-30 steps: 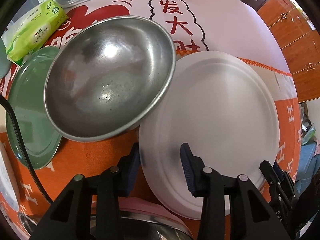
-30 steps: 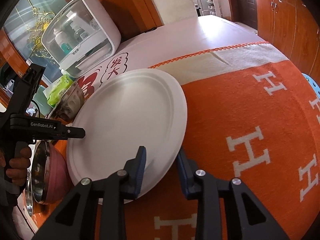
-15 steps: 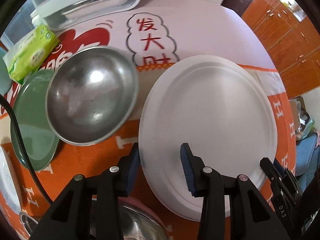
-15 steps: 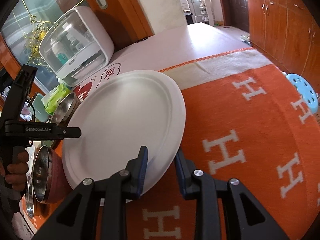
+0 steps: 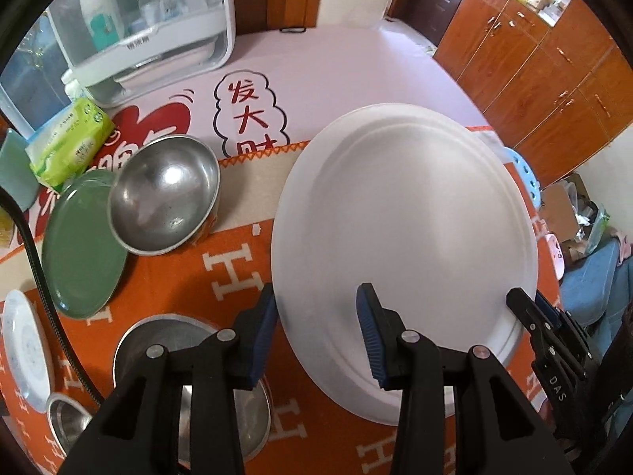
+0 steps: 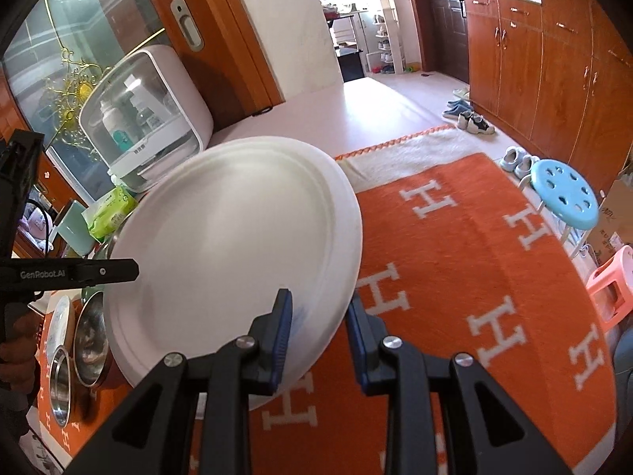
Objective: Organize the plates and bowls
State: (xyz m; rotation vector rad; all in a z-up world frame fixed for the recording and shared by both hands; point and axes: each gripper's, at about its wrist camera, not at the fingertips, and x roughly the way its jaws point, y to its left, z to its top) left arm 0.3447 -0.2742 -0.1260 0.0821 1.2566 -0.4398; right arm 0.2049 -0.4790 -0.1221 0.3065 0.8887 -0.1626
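Both grippers, left (image 5: 316,332) and right (image 6: 318,332), pinch opposite rims of the big white plate (image 5: 403,245), held tilted above the orange H-patterned cloth (image 6: 455,285). Steel bowl (image 5: 164,194), green plate (image 5: 79,249) alongside; wooden cabinets (image 6: 554,59) behind.

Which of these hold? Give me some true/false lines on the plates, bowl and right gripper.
1. The white plate's rim sits between the right gripper's fingers. True.
2. The white plate has food on it. False: its face is bare.
3. The steel bowl stands with its opening up. True.
4. The tissue pack lies on the green plate. False: it lies on the table beyond that plate, near the white box.
5. The steel bowl is stacked on the white plate. False: it stands apart from it, beside the green plate.
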